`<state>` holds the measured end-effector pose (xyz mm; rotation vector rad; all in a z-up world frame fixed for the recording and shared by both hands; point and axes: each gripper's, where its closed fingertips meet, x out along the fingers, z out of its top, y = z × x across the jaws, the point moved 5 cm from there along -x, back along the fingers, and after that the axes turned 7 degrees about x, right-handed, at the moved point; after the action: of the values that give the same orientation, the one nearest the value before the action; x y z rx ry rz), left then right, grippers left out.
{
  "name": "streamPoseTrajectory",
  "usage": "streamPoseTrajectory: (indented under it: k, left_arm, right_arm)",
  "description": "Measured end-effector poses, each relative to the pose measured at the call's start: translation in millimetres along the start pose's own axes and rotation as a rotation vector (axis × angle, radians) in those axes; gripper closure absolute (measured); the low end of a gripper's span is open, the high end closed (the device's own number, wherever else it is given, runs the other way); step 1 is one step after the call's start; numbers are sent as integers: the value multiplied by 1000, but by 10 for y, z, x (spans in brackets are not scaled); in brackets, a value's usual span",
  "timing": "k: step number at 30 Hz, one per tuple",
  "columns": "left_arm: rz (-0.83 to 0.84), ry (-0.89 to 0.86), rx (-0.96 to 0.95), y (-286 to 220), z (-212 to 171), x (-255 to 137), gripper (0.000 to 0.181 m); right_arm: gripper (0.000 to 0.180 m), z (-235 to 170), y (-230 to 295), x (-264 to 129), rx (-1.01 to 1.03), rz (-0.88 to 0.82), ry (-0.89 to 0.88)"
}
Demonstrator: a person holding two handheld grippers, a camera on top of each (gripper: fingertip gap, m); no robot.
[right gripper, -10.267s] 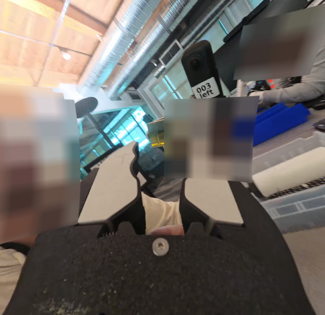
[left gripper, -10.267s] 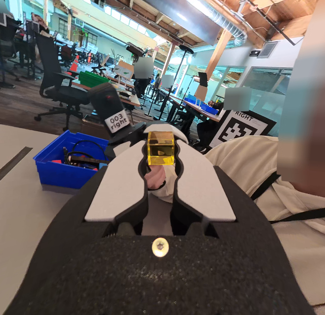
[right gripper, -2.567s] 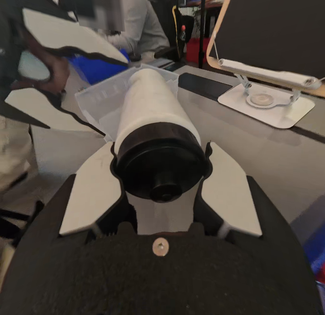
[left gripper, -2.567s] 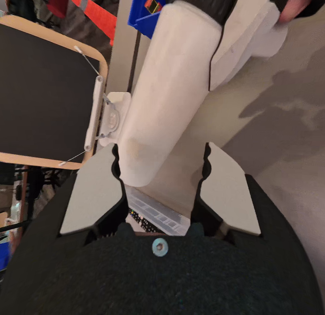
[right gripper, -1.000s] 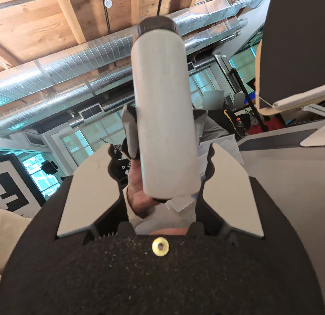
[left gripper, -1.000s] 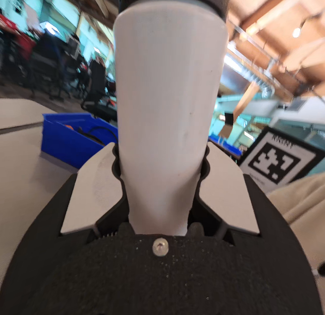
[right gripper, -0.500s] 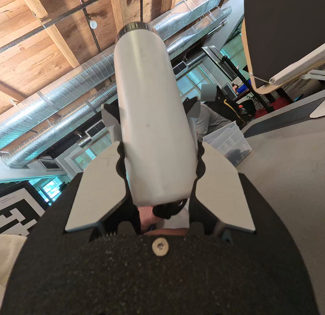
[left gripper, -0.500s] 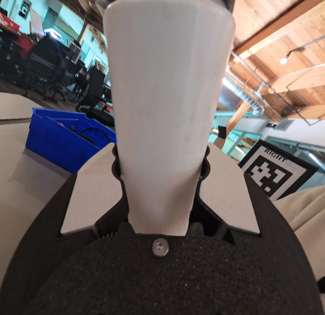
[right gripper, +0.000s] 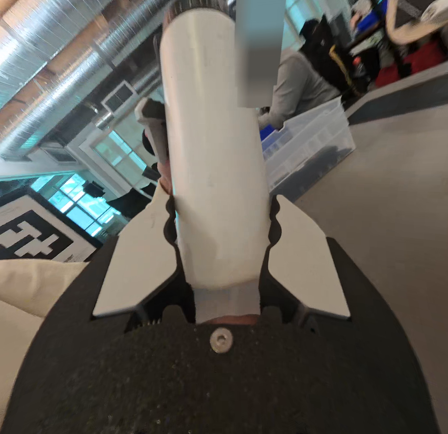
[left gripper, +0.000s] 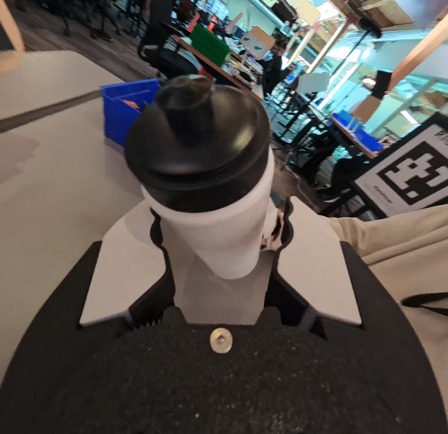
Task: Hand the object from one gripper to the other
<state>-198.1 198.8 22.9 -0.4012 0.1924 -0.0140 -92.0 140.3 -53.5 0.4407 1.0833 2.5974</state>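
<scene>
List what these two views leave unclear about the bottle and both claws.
Left wrist view: the right claw is hidden behind the bottle and its cap.
Left wrist view: motion blur; whether the left claw presses the bottle cannot be told.
Right wrist view: the cap's top is blurred at the upper edge.
Right wrist view: the left claw's far finger does not show past the bottle.

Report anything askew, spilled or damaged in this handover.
The white cylindrical bottle with a black cap sits askew in the left gripper: it leans toward one finger, leaving a gap at the other. The right gripper clamps its base. No spill or damage shows.
</scene>
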Motion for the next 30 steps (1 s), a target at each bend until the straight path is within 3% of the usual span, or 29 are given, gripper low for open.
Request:
streamPoseTrajectory:
  k: [2,6,12,15,20,24,27,30]
  left_arm:
    - [-45,8,-38,49,-30,-72,97]
    - [-66,2,-28,105,-109,-110,100]
    - [-32,-91,-21,159,-43,-42,101]
    - [60,-143,-35,264,-14,-47,101]
    - [242,-217,-96,466,-22,-124,101]
    - [280,-285,-196,551,-76,-101,101]
    - [310,-262,-234,560,-148,-20,101]
    - [358,-203,-183,476,-183,121,101]
  right_arm:
    - [105,-67,-32,57,-11,4,85]
    - [105,-91,-77,69,-81,-53,182]
    - [105,19,-115,17,-87,-72,131]
    - [95,99,-146,-58,-145,-141,67]
    - [87,160,-161,-210,-416,-471,14]
    - [86,118,-49,-150,-691,-713,-46]
    - [88,15,-86,-20,-916,-860,33]
    - [88,-7,-169,102,-993,-946,135]
